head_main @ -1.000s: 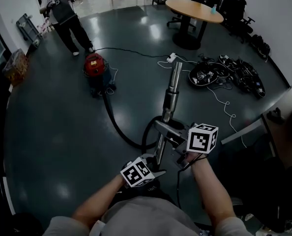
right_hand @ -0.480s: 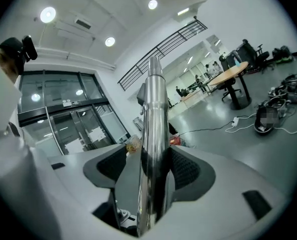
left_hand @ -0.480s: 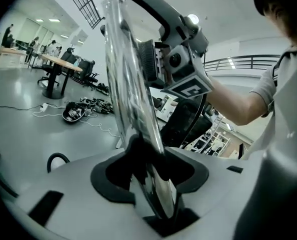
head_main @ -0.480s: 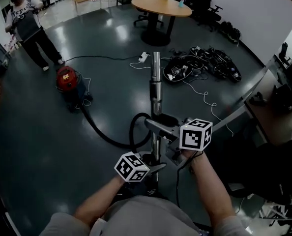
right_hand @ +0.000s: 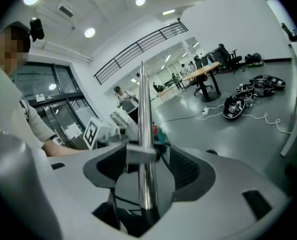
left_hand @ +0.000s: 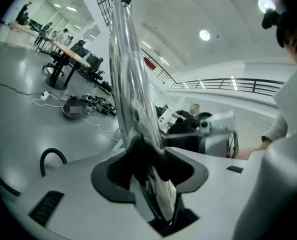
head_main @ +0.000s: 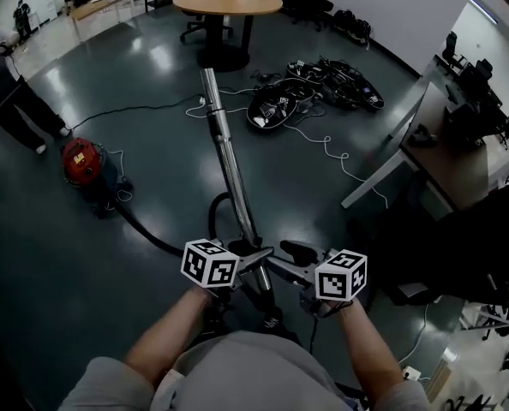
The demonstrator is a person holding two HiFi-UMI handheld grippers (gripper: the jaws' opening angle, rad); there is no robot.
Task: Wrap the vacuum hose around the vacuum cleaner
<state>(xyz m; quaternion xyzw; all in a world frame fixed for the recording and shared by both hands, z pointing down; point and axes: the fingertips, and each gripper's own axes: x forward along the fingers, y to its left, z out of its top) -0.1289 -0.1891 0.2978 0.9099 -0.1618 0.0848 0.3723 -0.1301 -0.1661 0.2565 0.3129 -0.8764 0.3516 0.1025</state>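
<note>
At the bottom centre of the head view, our left gripper (head_main: 253, 259) has its jaws clenched on the metal wand (head_main: 227, 157), as far as the close view lets us judge. Our right gripper (head_main: 290, 268) is released, the wand standing between its jaws with gaps either side. The black hose (head_main: 152, 234) trails over the floor (head_main: 152, 84) to the red vacuum cleaner (head_main: 81, 163) at mid-left, not wound around it.

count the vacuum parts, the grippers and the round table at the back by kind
red canister vacuum cleaner: 1
black flexible vacuum hose: 1
shiny metal vacuum wand: 1
hand-held grippers with marker cubes: 2 (left gripper, right gripper)
round wooden table: 1
total: 6
</note>
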